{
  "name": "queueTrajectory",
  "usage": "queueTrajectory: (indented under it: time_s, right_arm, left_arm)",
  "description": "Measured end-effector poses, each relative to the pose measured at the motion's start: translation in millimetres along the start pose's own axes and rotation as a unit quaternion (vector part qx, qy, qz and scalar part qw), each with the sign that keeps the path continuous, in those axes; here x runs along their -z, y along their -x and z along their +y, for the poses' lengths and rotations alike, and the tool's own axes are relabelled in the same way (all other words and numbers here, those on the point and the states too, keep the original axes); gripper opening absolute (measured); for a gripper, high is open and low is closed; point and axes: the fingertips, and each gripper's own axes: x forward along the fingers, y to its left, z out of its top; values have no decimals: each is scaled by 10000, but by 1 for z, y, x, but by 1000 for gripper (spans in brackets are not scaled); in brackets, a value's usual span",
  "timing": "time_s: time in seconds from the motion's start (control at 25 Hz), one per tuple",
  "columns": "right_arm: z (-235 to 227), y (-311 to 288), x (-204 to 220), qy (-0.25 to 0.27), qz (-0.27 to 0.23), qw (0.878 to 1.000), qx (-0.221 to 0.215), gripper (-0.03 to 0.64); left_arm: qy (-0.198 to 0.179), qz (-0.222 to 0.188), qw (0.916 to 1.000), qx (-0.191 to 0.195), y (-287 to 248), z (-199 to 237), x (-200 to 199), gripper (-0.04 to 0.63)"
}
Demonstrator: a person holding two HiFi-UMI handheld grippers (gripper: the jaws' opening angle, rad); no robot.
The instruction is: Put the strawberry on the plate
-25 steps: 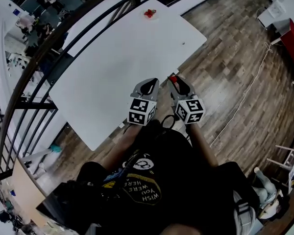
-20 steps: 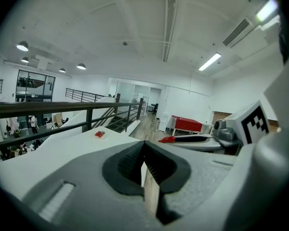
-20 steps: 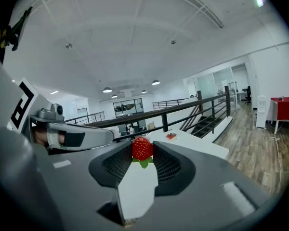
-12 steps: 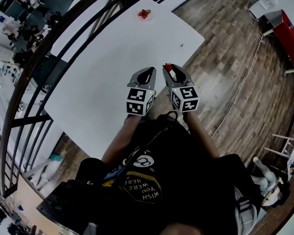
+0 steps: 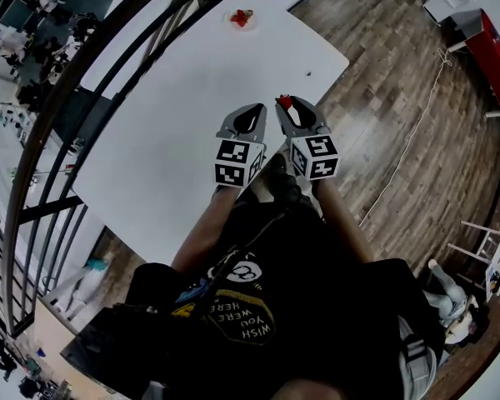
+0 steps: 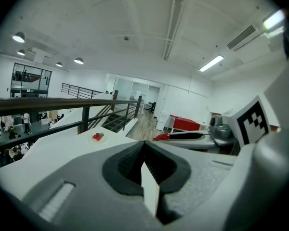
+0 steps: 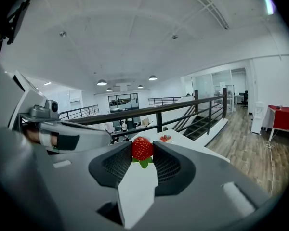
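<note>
As seen from the head view: right gripper [image 5: 287, 107] clenched on strawberry [image 7: 142, 148], fruit pinched between the jaw tips, red body up and green leaves below in the right gripper view. Left gripper [image 5: 252, 113] just beside it, jaws pressed together with nothing between. Both grippers side by side over near part of table [image 5: 175, 115], marker cubes [image 5: 236, 162] toward the person [image 5: 258, 307]. Plate [image 5: 232, 20] at far end of table, well apart from both grippers, bearing small red fruit [image 5: 242, 17]; number not clear. Strawberry off the plate, raised above the tabletop in the right jaws. Beyond table, dark railing [image 6: 48, 106]; to the right, wood floor [image 5: 400, 123] and red cabinet [image 5: 496, 57]. In the right gripper view, plate just right of the gripped strawberry, farther off on the tabletop; in the left gripper view, same plate to the left of the closed jaws.
</note>
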Motion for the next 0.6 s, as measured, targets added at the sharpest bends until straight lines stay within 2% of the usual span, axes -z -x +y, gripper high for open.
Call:
queueTrajectory:
  time_s: [0.28,0.6]
  right_arm:
    - [-51,-9,-8,9,33,9995,-308,138]
    - [-102,-24,-31,44,-10,9963,-854,138]
  left_arm:
    - [46,0,9994,-332,-51,-13,-16,3]
    - [102,-73,9967,-798,-103,-22,-41,3]
